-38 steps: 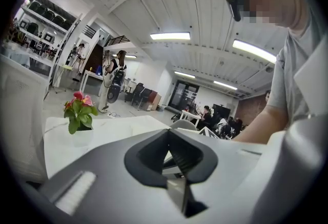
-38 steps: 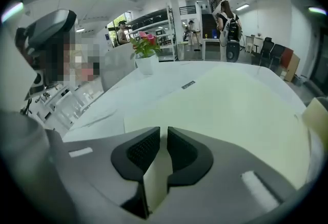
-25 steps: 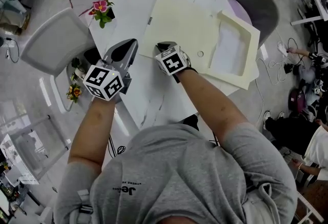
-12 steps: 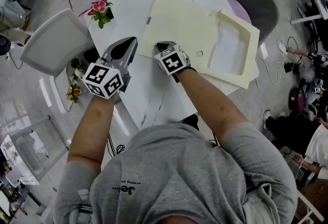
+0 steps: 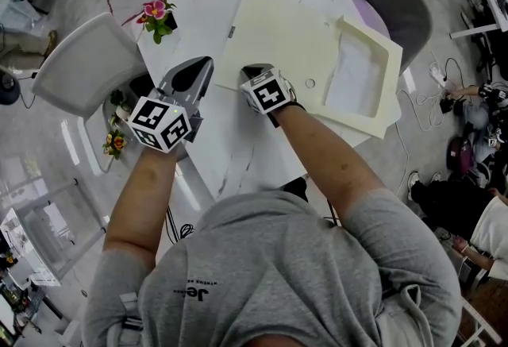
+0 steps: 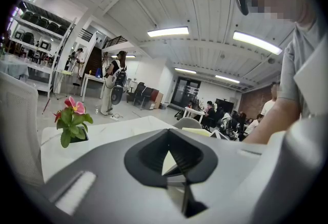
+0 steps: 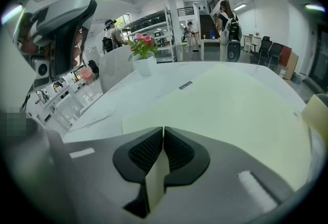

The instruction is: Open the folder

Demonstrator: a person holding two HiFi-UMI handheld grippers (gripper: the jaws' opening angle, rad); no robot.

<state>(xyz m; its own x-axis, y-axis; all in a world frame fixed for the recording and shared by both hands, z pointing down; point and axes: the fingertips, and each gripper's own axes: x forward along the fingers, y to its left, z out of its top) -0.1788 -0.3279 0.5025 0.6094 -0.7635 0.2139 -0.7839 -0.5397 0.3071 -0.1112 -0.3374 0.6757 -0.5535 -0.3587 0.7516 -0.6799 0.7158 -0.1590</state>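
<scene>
One folder [image 5: 290,40], cream, upper centre on white desk [image 5: 230,139]. Two tools: right tool [image 5: 252,71] pinching folder's lower-left edge; left tool [image 5: 205,63] pressed together, empty. One flowerpot [image 5: 159,17] on desk, two chairs [image 5: 79,67]. Grey floor.

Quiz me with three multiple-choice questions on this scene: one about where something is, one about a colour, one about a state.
1. Where is the pink flower? A on a chair; B on the floor; C at a corner of the table.
2. The folder is: A cream; B blue; C black.
3. The right gripper is: A wide open; B shut on the folder's edge; C shut on the flower.

Answers: C, its pot stands on the white tabletop by the corner. A, the cover is pale cream. B, a cream sheet sits pinched between the closed jaws.
</scene>
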